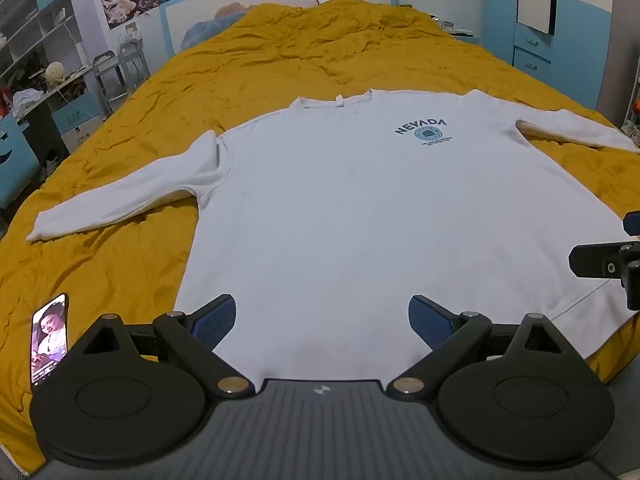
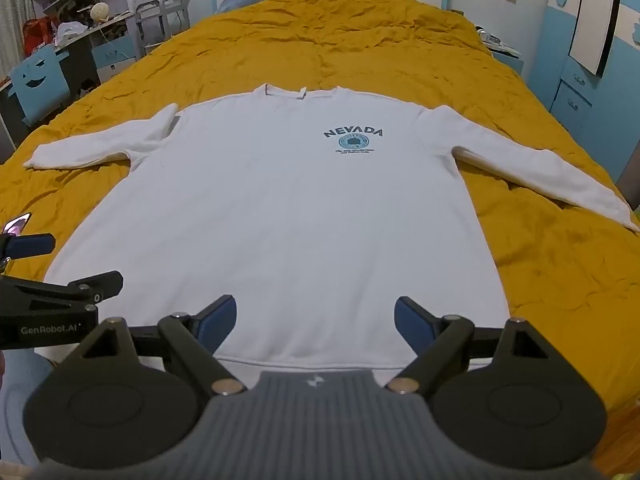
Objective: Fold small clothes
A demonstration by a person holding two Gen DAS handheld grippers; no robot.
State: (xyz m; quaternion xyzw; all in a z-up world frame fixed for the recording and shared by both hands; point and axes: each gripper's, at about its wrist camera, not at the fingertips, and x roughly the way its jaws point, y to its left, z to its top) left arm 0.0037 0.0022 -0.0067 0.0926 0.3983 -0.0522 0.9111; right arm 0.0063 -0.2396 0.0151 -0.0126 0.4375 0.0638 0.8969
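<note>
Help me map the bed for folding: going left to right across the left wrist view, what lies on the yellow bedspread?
Phone → sweatshirt's left-hand sleeve → sweatshirt body → its right-hand sleeve.

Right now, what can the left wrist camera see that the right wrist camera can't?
Only the left wrist view shows the phone's whole lit screen; the right view catches just its corner.

Only the right wrist view shows the blue smiley chair and the right sleeve's cuff.

Both show the white NEVADA sweatshirt flat on the yellow bedspread, and open fingers.
</note>
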